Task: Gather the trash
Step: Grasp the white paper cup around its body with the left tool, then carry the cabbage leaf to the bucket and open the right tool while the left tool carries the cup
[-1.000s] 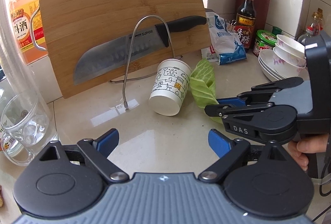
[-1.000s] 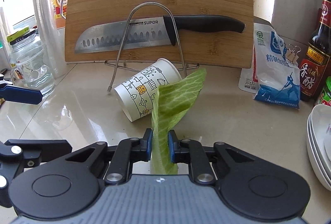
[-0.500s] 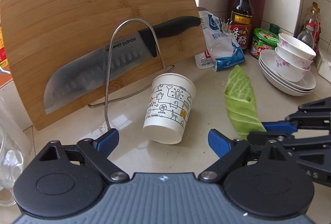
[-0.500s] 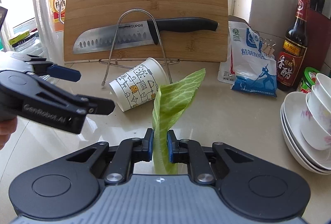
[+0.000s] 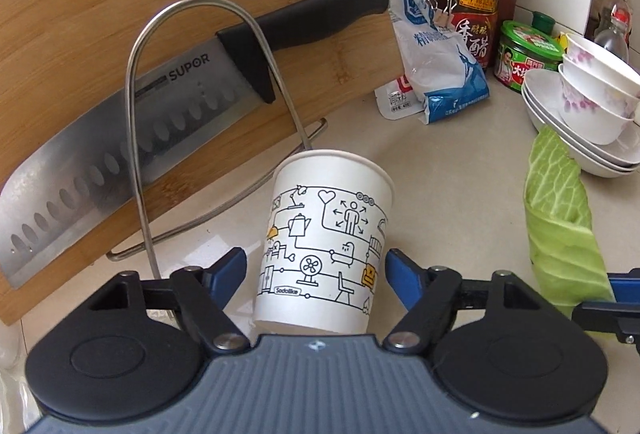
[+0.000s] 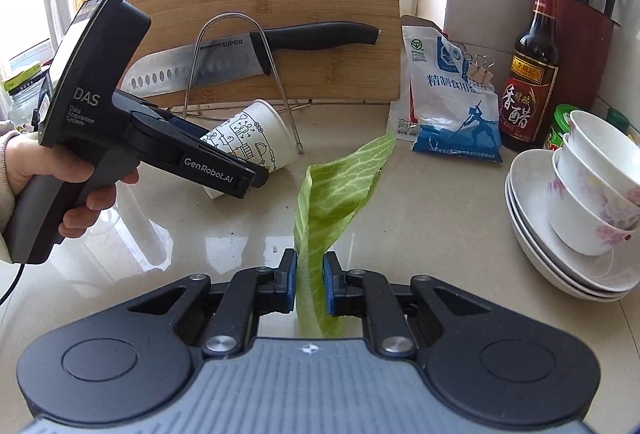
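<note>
A white paper cup with line drawings lies on its side on the counter, its base towards me; it also shows in the right wrist view. My left gripper is open, its blue pads on either side of the cup, apart from it. My right gripper is shut on a green cabbage leaf and holds it above the counter. The leaf also shows at the right of the left wrist view.
A bamboo cutting board leans at the back with a knife in a wire rack. A salt bag, vinegar bottle, knife block, green jar and stacked bowls stand on the right.
My left gripper has moved forward until its open pads flank the cup. My right gripper has pulled back and to the right with the leaf.
</note>
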A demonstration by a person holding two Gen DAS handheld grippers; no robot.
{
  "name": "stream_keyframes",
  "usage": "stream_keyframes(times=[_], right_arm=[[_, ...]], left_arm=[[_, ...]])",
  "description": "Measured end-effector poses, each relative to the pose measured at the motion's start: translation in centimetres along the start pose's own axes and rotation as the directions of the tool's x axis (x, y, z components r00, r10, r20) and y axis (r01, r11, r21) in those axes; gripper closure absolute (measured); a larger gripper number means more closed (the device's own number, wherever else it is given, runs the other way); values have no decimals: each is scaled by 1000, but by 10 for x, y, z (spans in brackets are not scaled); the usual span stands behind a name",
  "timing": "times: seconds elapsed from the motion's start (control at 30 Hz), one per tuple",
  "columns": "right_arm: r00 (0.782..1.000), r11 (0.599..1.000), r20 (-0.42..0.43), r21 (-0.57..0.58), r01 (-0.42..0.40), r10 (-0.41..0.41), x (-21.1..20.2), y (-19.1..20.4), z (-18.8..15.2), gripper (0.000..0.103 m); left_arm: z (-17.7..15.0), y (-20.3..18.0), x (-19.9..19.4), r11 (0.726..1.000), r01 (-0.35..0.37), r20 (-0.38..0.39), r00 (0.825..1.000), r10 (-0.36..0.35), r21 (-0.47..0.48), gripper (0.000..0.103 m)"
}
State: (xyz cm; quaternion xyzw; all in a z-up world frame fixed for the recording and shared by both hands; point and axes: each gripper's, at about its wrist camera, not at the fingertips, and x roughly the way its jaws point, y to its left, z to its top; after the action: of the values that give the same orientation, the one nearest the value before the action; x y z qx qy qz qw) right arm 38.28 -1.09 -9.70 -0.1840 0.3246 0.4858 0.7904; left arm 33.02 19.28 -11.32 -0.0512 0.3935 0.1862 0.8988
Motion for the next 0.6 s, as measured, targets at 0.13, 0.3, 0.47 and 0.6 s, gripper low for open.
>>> stream_keyframes(times=[0.13, 0.3, 0.47, 0.6], right_arm=[[1000, 1000, -2, 1, 7, -7, -1, 1, -1, 86], [1000, 1000, -1, 0, 16, -16, -6, 2, -2, 86], [1000, 1000, 0, 3, 25, -25, -15, 5, -4, 86], [1000, 1000, 1, 2, 28, -28, -26, 8, -8, 86]], left_arm=[[0, 2, 0, 1000, 12, -1, 1000, -12, -11, 42], [0, 2, -5, 1000, 9, 13, 1000, -9, -9, 43], [1, -1, -18, 1000, 16, 32, 999, -16, -4, 43], [-2, -7, -33, 999, 32, 41, 999, -32, 2, 43]])
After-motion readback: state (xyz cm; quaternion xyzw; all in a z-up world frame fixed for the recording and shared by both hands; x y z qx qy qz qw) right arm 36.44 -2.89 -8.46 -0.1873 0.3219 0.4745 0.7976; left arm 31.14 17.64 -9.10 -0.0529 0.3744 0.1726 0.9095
